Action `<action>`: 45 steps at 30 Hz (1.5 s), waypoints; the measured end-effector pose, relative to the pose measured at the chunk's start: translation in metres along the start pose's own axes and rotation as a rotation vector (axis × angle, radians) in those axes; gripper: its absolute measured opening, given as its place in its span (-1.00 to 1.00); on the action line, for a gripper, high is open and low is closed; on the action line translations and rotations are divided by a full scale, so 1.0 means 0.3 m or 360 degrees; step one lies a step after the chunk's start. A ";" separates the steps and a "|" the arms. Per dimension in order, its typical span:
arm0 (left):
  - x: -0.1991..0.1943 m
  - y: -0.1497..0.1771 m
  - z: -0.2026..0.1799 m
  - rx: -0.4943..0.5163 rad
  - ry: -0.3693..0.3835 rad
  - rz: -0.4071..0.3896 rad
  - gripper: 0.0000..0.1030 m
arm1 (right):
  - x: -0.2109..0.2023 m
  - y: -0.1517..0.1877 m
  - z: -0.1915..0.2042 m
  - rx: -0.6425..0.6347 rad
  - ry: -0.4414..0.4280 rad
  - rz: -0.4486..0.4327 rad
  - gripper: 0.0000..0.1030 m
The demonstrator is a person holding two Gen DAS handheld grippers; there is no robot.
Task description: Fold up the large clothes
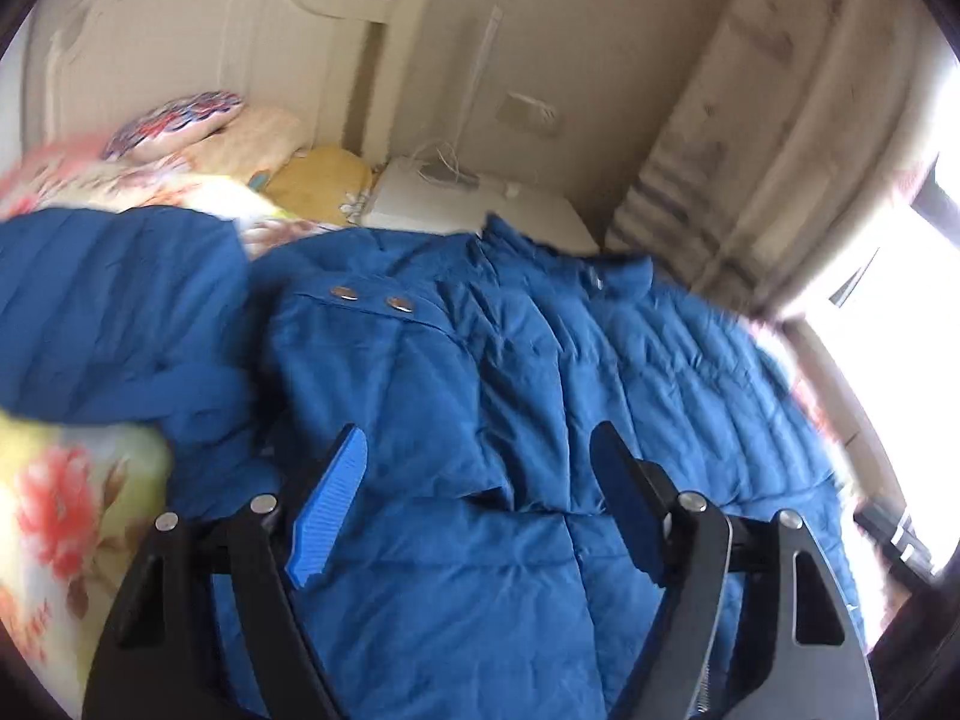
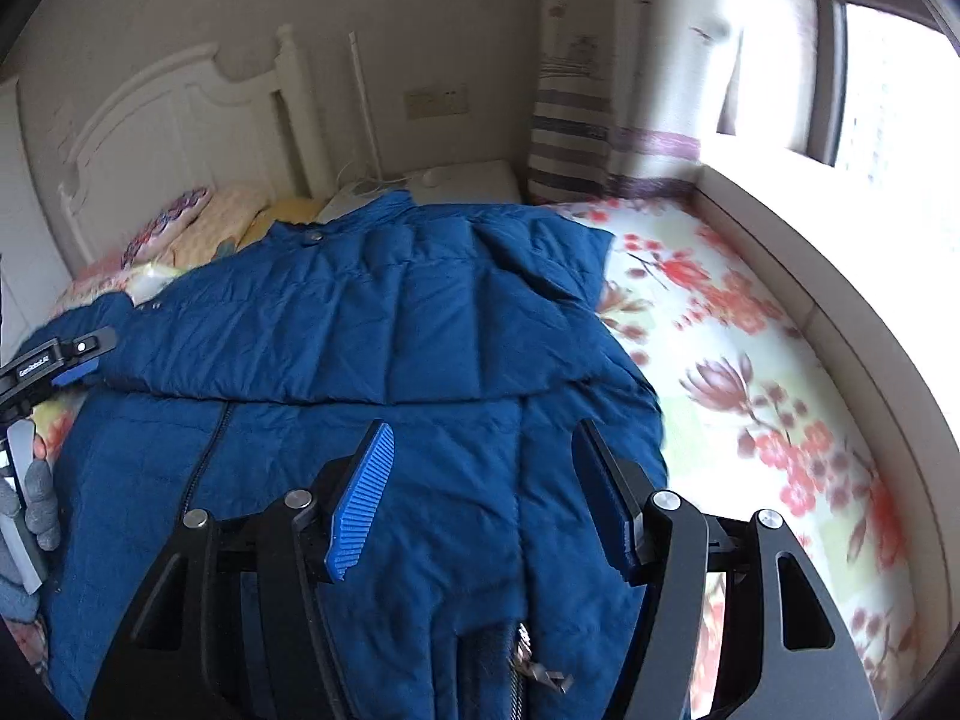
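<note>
**Blue puffer jacket part-folded on bed; both claws wide, nothing held**

Jacket (image 2: 372,372): blue quilted down coat, spread over the floral bedsheet (image 2: 750,372). In the right wrist view it fills the centre and lower left of the frame; one panel lies folded across the upper middle, its edge running left to right just above the fingertips. A zipper (image 2: 207,450) runs down the lower left. Two snap buttons (image 1: 372,298) show upper centre in the left wrist view.

Right gripper (image 2: 483,495): jaws spread wide, lower centre of frame, above the coat body, empty. Contact with the fabric cannot be judged.

Left gripper (image 1: 480,501): jaws likewise wide, lower centre of its own frame, over quilted fabric, empty. It also appears at the far left edge of the right wrist view, by a sleeve end.

Surroundings: pillows (image 1: 180,120) and headboard (image 2: 168,120) upper left, curtain (image 2: 570,120) upper centre-right.

Handling judgement: light, soft and bulky. The shell looks smooth, so likely slippery. The filling should spring back and folds may reopen. Best hold is probably a hem or seam edge, pinching both layers deep between the pads rather than a puffed panel.
</note>
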State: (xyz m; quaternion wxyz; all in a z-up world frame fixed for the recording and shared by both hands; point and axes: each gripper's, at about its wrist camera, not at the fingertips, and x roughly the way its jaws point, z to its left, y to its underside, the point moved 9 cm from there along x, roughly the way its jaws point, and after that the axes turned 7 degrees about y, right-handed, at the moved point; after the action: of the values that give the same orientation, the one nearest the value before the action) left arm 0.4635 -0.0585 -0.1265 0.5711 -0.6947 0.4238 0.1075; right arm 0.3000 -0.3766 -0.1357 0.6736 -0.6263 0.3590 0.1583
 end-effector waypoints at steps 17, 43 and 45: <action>0.088 0.104 0.034 0.0008 0.0117 0.0046 0.82 | 0.306 -0.226 0.070 -0.0051 0.0125 0.0117 0.27; 0.017 0.082 0.060 -0.0095 0.0263 -0.0059 0.94 | 0.255 -0.115 0.210 -0.0158 0.0015 0.0157 0.73; -0.036 0.054 0.098 -0.0181 0.0283 -0.0172 0.93 | 0.246 -0.080 0.220 -0.0208 0.0016 0.0166 0.73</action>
State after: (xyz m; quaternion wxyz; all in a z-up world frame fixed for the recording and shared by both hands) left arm 0.4551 -0.0273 -0.1404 0.4959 -0.7547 0.4279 0.0384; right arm 0.3859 -0.3350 -0.1713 0.6203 -0.6502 0.3834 0.2131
